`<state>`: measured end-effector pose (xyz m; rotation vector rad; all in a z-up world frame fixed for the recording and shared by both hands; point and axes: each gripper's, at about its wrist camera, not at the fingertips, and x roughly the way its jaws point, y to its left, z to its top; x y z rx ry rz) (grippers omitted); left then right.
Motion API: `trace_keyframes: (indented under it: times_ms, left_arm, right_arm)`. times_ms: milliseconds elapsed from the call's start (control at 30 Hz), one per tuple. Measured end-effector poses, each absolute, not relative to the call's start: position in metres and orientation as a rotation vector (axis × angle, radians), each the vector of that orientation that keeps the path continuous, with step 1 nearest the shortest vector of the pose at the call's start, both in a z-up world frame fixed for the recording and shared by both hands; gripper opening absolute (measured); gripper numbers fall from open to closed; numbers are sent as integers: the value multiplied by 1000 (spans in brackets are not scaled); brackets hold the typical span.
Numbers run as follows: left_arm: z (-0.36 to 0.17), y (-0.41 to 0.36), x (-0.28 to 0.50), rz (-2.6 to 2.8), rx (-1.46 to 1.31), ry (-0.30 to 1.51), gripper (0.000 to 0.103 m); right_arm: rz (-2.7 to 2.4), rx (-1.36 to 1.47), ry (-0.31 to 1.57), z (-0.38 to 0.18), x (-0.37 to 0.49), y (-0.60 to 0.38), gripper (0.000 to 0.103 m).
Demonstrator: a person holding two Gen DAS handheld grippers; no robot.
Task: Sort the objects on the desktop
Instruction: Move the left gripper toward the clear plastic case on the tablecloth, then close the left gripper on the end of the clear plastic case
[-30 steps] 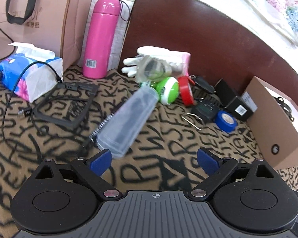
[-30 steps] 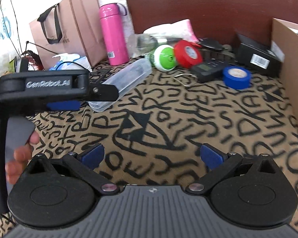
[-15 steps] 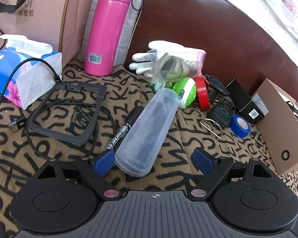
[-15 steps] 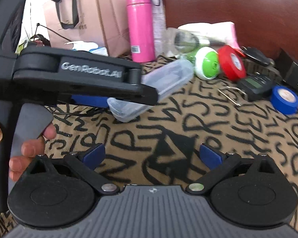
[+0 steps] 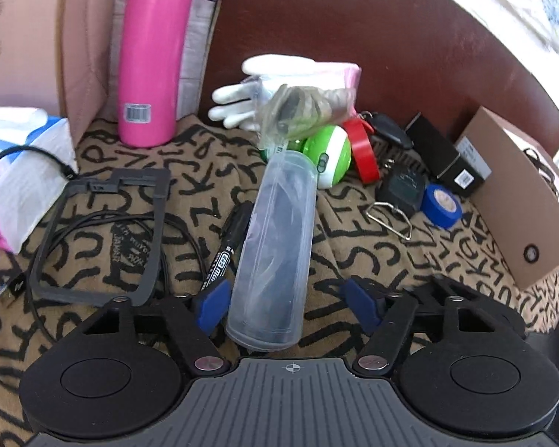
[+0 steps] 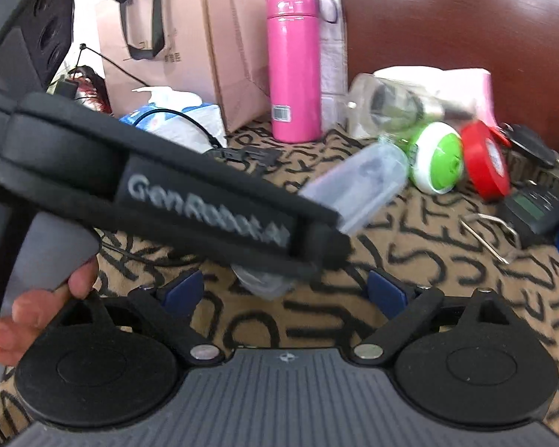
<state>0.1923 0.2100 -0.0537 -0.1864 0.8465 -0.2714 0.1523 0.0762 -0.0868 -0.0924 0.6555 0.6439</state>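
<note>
A clear plastic tube case lies on the patterned cloth, its near end between the open fingers of my left gripper; the left blue pad is close beside it, the right pad apart. A black marker lies along its left side. In the right wrist view the case is partly hidden behind the left gripper's black body. My right gripper is open and empty, just behind the left one.
A pink flask stands at the back by a paper bag. A black frame and cable lie left. A bagged glove, a green-white ball, red tape, blue tape, a small scale and a cardboard box lie right.
My left gripper has moved forward, so the clear case now lies between its open fingers. The right gripper has moved forward and left, close behind the left gripper.
</note>
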Motion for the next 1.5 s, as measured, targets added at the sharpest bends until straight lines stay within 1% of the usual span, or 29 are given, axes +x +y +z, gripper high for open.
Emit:
trace_keyframes:
  times_ms: [33,67,100,167,233,333,367,467,733,833,900,967,1167,1400,1500]
  left_arm:
    - [-56,209,196,-278,-186,868,69]
    - [-58,208,199,-281,-189,889,62]
    - [-61,207,202,-282,-189,905,63]
    - [-62,203,202,-274,-183,903,62]
    - [-62,198,199,-264,-179,899,63]
    - [-62,191,195,-245,-178,892,59]
    - [-62,189,194,-241,-191,895,59]
    - [-62,179,185,-240,-221,901,53]
    - [-64,133,141,-264,-222,899,53]
    - [-66,114,121,-288,-238,903,56]
    - [-68,102,108,-311,-249,907,61]
    - [-69,91,96,-325,-272,912,65]
    - [-70,49,61,-380,-284,928,65]
    - [-73,-6,40,-485,-219,963,67]
    - [-74,-19,36,-507,-216,965,68]
  right_arm:
    - [653,-97,649,-88,155,78,95]
    - [658,-107,644,-89,157,81,95]
    - [659,-122,640,-90,158,82,94]
    - [656,-155,625,-90,159,83,87]
    - [632,-153,613,-88,159,78,72]
    - [638,-137,635,-86,160,68,65]
    - [634,-148,635,-84,157,66,64]
    - [615,-176,639,-82,146,58,63]
    - [582,-165,687,-75,109,18,63]
    - [570,-171,697,-75,92,-2,63]
    - [562,-170,707,-75,81,-18,63]
    - [553,-168,716,-74,70,-35,63]
    - [529,-142,732,-74,35,-83,62]
    - [442,-21,762,-76,5,-140,60]
    - [404,-1,765,-76,-1,-151,59]
